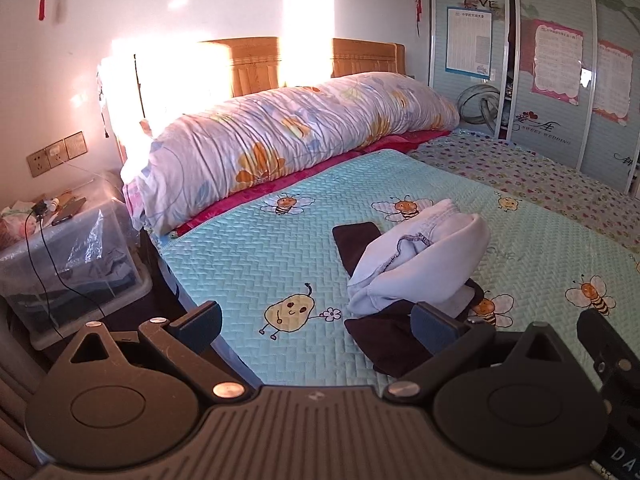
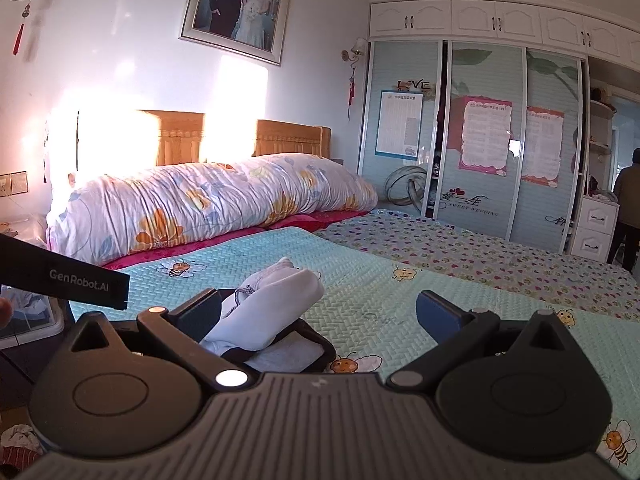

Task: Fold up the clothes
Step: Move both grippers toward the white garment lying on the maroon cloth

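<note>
A pale lavender garment lies bunched on top of a dark brown-black garment on the light blue bee-print bedspread. My left gripper is open and empty, held above the bed edge, the clothes just beyond its right finger. In the right wrist view the pale garment and the dark one lie just beyond my open, empty right gripper, near its left finger. The left gripper's body shows at the left.
A rolled floral duvet lies along the wooden headboard. A heart-print sheet covers the far side of the bed. A plastic storage box stands left of the bed. Wardrobe doors stand behind. A person stands at the far right.
</note>
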Motion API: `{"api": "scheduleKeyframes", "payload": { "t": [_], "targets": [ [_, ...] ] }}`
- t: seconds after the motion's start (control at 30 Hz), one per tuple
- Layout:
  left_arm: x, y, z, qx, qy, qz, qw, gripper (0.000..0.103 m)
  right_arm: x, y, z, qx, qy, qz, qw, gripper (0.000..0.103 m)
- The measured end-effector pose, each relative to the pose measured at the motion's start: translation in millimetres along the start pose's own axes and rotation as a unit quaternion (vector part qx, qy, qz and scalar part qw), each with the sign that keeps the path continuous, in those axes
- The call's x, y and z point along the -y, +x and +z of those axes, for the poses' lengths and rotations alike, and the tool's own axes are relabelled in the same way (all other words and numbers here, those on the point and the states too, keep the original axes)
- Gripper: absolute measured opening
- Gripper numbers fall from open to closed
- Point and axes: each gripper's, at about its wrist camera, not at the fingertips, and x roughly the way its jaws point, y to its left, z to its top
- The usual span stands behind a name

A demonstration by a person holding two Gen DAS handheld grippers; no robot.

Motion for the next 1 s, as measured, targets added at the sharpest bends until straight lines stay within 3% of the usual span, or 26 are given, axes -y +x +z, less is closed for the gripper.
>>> {"api": "scheduleKeyframes", "payload": {
  "t": [0.1, 0.33, 1.0],
  "targets": [
    [4, -4, -4, 0.004, 0.008, 0.008, 0.9999, 0.103, 1, 2, -1, -0.004, 0.006, -0.002, 1.000, 0.103],
    [3, 7, -1, -0.024, -0.016, -0.014, 0.9995, 0.103, 3, 6, -6, -0.012, 0.018, -0.005, 1.000, 0.103],
    [7, 16, 1, -0.044, -0.020, -0.037, 0.9982, 0.103, 8, 26, 4, -0.055, 0.039, 0.013, 0.998, 0.103]
  ]
}}
